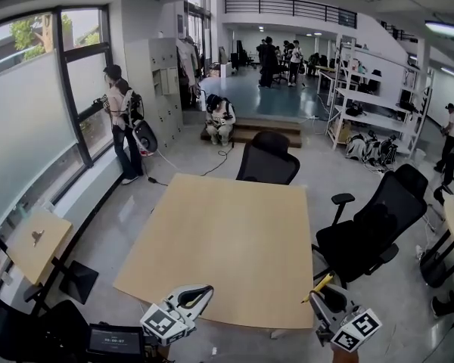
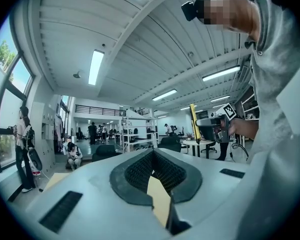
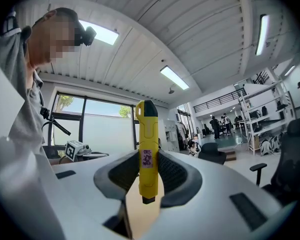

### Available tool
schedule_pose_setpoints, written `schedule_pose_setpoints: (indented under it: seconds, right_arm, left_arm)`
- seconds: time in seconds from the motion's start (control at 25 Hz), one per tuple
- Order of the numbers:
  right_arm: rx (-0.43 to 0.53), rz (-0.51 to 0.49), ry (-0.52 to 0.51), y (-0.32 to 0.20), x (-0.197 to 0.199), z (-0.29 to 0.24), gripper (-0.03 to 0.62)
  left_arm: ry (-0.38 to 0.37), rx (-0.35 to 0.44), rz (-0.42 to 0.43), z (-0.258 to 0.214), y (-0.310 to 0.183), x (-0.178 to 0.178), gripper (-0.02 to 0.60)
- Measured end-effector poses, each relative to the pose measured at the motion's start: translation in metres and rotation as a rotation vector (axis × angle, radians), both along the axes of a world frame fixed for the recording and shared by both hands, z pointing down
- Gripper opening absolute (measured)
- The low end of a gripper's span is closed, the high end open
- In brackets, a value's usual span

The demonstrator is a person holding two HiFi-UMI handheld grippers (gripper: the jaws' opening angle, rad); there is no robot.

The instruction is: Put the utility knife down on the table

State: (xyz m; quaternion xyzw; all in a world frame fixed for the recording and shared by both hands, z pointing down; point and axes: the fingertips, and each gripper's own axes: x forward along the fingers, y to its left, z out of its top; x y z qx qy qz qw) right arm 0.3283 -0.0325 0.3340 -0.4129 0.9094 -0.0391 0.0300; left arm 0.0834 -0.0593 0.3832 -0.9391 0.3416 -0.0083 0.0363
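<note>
Utility knife (image 3: 147, 146): one, yellow with a dark cap. Stood upright between the jaws of the right gripper, clamped near its lower end, with most of its length rising past the fingertips. Not yet on the table.
Right gripper (image 1: 334, 306): closed on the knife's body, pads pressed to two opposite sides. Hung just outside the table's near right corner, with the knife slanting toward that corner.
Left gripper (image 2: 153, 170): jaws drawn together at the tips, with nothing between them. Hovered to the left of the right gripper, at the table's near edge.
Table (image 1: 234, 233): one large wooden top, ahead of both grippers and lower. Looked bare wherever seen.
Step judged: carrying over the top and lowering not yet done.
Risk, drop: likely fall past the corner to the floor if released here, because held outside the edge.
Risk, tilt: gripped low on a long body, so liable to pivot in the pads on a quick swing.
Risk, landing: liable to bounce or slide if released from height. Judged safer lowered until touching the wood, then freed.
Blade: could not tell whether out or drawn in.
Counts: one knife, two grippers, one large table. Two black office chairs (image 1: 367, 229) ahead of the right gripper, at the table's far and right sides. One small side table (image 1: 36, 242) well off to the left of the left gripper.
</note>
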Motion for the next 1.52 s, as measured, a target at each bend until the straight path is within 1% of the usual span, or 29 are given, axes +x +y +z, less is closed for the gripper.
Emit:
schedule_pose_setpoints:
  seconds: [0.16, 0.36, 0.52, 0.68, 0.92, 1.12, 1.52]
  right_arm:
    - [-0.008, -0.016, -0.004, -0.009, 0.008, 0.006, 0.117]
    - [-0.027, -0.031, -0.006, -0.021, 0.01, 0.012, 0.117]
    - [-0.033, -0.036, -0.006, -0.032, -0.002, 0.014, 0.117]
    - [-0.034, -0.023, -0.007, -0.042, -0.016, 0.012, 0.117]
    - [-0.024, 0.016, -0.003, -0.056, -0.042, 0.002, 0.117]
    - [-0.008, 0.021, -0.005, -0.069, -0.071, 0.0, 0.117]
    - [-0.006, 0.066, 0.005, -0.096, -0.121, 0.01, 0.117]
  left_arm:
    - [-0.002, -0.01, -0.009, 0.007, -0.002, 0.011, 0.005]
    - [-0.005, -0.03, -0.037, 0.01, -0.007, 0.008, 0.005]
    - [-0.004, -0.04, -0.042, 0.013, -0.017, -0.004, 0.005]
    - [-0.009, -0.042, -0.021, 0.015, -0.033, -0.014, 0.005]
    - [0.0, -0.013, 0.012, -0.003, -0.057, -0.041, 0.005]
    - [-0.004, -0.006, 0.023, -0.001, -0.076, -0.068, 0.005]
    - [0.0, -0.013, 0.05, 0.012, -0.105, -0.125, 0.005]
